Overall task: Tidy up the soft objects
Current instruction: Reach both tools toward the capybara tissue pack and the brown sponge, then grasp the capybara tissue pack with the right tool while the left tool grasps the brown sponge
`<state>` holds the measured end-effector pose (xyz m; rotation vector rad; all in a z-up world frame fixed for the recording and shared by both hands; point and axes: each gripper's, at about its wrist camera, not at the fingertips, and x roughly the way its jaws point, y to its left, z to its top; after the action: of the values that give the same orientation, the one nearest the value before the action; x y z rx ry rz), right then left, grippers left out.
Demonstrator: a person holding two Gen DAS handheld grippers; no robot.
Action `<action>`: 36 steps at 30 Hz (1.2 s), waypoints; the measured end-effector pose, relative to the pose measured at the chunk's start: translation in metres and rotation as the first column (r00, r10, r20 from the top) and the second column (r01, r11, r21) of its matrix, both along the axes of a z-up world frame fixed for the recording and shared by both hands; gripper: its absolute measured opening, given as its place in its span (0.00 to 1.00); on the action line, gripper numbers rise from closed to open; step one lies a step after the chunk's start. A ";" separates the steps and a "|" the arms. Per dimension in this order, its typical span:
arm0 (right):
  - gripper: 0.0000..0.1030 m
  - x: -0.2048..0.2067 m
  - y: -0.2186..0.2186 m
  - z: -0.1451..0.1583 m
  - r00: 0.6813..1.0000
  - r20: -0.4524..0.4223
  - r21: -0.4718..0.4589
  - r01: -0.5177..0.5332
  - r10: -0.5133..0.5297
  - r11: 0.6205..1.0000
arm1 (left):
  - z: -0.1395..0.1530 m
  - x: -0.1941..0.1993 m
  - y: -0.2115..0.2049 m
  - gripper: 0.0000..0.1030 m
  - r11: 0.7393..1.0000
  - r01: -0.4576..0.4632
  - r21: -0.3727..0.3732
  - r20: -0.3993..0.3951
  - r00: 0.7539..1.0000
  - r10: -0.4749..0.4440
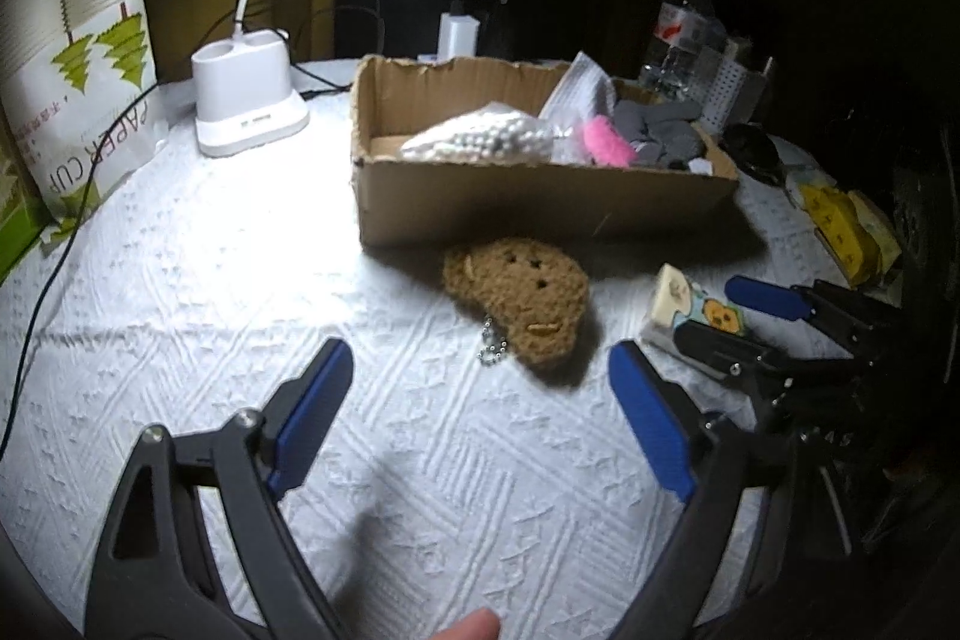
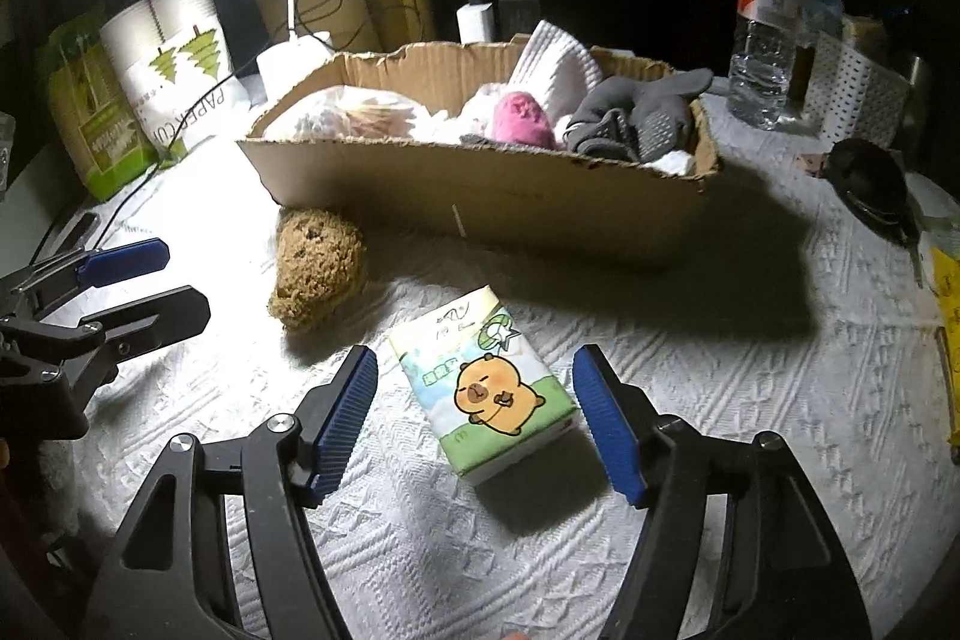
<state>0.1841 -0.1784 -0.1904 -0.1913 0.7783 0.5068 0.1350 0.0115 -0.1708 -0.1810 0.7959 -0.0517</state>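
Both hovering low with jaws spread: right gripper (image 2: 474, 415) straddling the tissue pack (image 2: 486, 391), left gripper (image 1: 480, 415) facing the crocheted bear (image 1: 522, 307).

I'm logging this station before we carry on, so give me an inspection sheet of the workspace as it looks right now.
Surface: white embossed tablecloth, brightly lit at left, shadowed at right.
Job's things: cardboard box holding a bag of white balls, pink fluffy item, grey gloves, white cloth; brown crocheted keychain toy and capybara tissue pack lie outside it.
Clutter: water bottle, paper cup sleeve, white perforated basket, yellow packets.
Grippers: left gripper open, empty; right gripper open, fingers either side of the tissue pack, not touching.
Cables: black cable across the cloth; more behind the box.
Surroundings: desk lamp; dark background.
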 end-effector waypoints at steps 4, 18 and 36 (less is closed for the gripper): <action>0.69 0.005 0.002 -0.003 1.000 -0.009 -0.005 0.000 0.000 1.000 | -0.003 0.005 0.001 0.86 1.000 -0.006 0.006 -0.009 1.000 0.006; 0.55 0.016 -0.012 -0.013 0.999 -0.038 -0.032 0.008 -0.009 0.999 | -0.004 0.039 -0.019 0.86 0.996 0.019 0.088 -0.048 0.999 -0.015; 0.54 0.031 -0.051 -0.007 0.997 -0.047 0.030 0.063 -0.061 0.998 | -0.026 0.089 -0.044 0.86 0.981 0.034 0.190 -0.125 0.992 -0.011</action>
<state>0.2151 -0.2295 -0.1978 -0.1262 0.8180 0.4659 0.2239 -0.0324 -0.1965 0.0076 0.9212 0.0151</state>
